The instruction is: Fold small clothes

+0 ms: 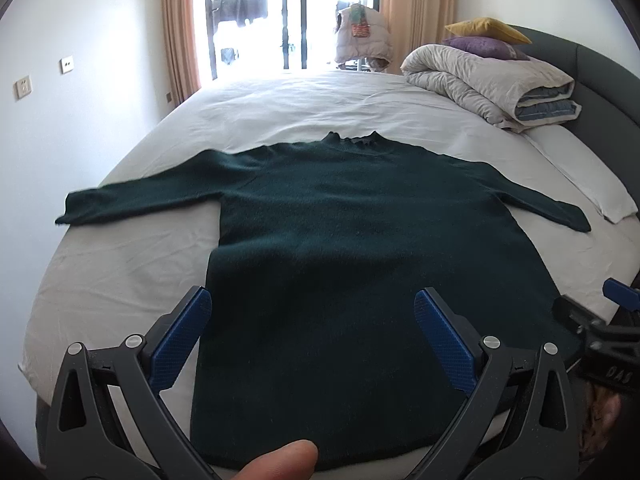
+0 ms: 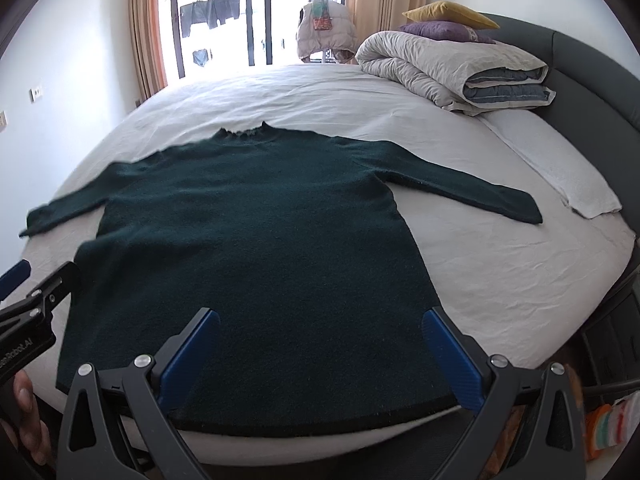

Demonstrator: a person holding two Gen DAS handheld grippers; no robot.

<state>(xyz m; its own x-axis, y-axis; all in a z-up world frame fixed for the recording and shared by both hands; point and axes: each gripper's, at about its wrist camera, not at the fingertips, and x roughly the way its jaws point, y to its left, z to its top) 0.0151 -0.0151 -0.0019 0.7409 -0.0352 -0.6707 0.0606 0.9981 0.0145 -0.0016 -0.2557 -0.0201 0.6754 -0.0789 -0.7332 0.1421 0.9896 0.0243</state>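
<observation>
Two grippers, both spread wide and holding nothing, hover over the near hem of one dark green sweater point(image 1: 340, 248) laid flat on the white-sheeted bed point(image 1: 120, 280). Left wrist view: the left gripper point(image 1: 312, 304) has its blue pads point(image 1: 182, 336) well apart; the sweater body runs straight ahead between them, hem below the fingers, collar at the far end, and the left pad sits just over the garment's left edge. Left sleeve point(image 1: 140, 200) lies out ahead-left, the other sleeve ahead-right. A thumb tip point(image 1: 280, 460) shows at the bottom, under the claw (the person's own grip on the tool). The other gripper is partly visible at the far right edge. Folded duvet point(image 1: 492, 84) with two cushions sits far ahead-right, well clear. Right wrist view: the right gripper point(image 2: 320, 320), likewise fully open and empty, is centred over the hem point(image 2: 320, 424), which lies just below and behind the pads; the right sleeve point(image 2: 460, 184) extends ahead-right, ending near a folded white cloth point(image 2: 572, 184). The left gripper's finger point(image 2: 52, 284) appears to the left, beside the sweater's left edge. Judgement: fold not yet begun; garment spread and ready. For a clean first fold, each claw should probably travel forward to a sleeve cuff or shoulder, pinch through only the knit and not the sheet, and carry the sleeves inward across the body evenly. The thick knit should hold a crease poorly, so lay it down flat rather than drop it.
</observation>
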